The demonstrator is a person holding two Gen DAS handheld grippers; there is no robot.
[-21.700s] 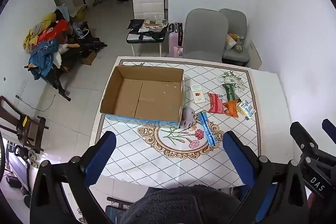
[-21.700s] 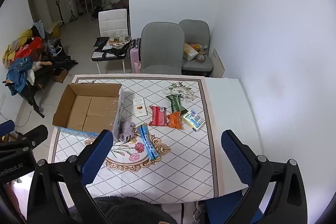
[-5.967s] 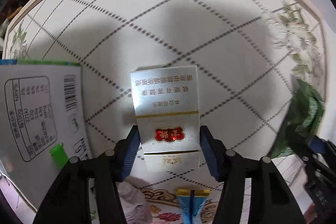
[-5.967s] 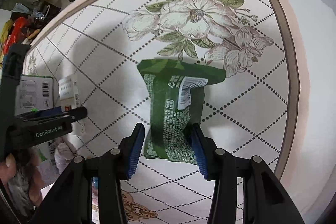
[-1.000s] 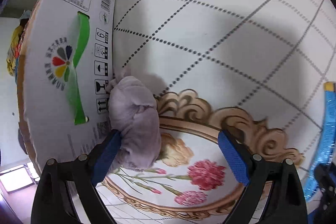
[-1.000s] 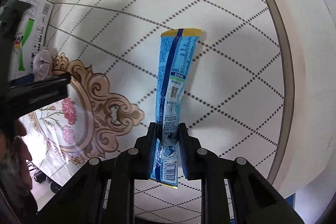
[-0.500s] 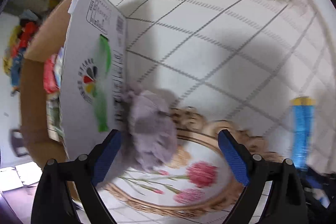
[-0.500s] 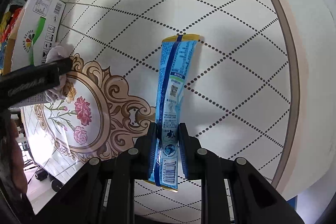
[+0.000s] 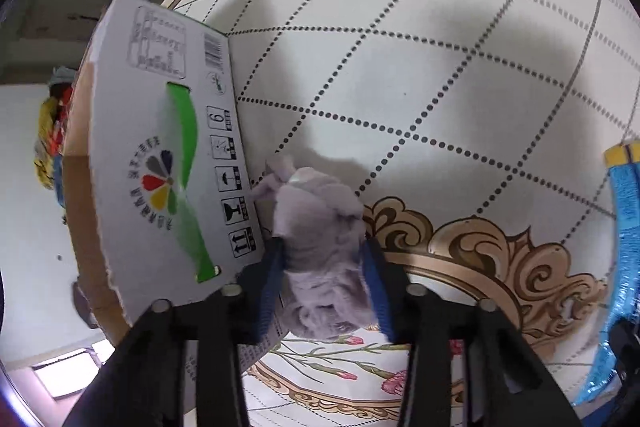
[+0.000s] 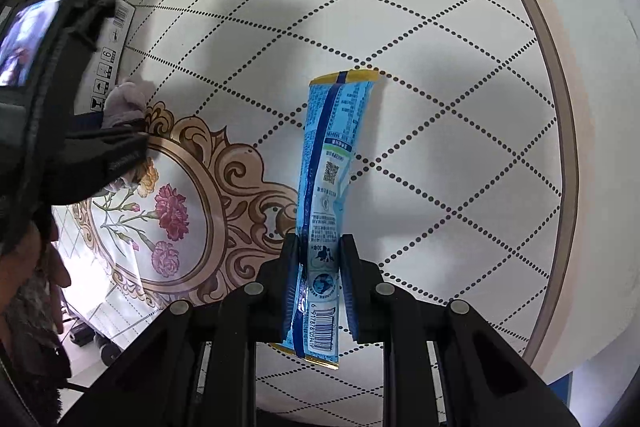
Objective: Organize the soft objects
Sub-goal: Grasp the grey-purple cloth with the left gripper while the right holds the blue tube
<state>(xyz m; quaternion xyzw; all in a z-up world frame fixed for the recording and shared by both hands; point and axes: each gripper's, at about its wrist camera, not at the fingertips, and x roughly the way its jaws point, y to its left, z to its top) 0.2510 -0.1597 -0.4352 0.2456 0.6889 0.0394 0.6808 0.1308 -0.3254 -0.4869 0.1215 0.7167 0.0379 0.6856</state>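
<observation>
Cloth and packet both gripped, ready to lift to the box.
Left hand-held gripper (image 9: 325,281), wide open a second ago, has now closed on the lilac cloth (image 9: 320,247) lying on the worktop (image 9: 440,67) against the cardboard box (image 9: 160,155) wall. Right hand-held gripper (image 10: 320,267) stays clamped on the blue packet (image 10: 332,163), far end off the surface. Box beyond is the likely drop point.

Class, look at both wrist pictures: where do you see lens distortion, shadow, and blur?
Left wrist view: the fisheye bows the box wall and the tablecloth grid; soft shadows cross the cloth; the top right edge is smeared. Right wrist view: the table rim curves strongly; broad shadows lie beside the blue packet, whose print stays sharp; the left gripper at the left edge is dark.
</observation>
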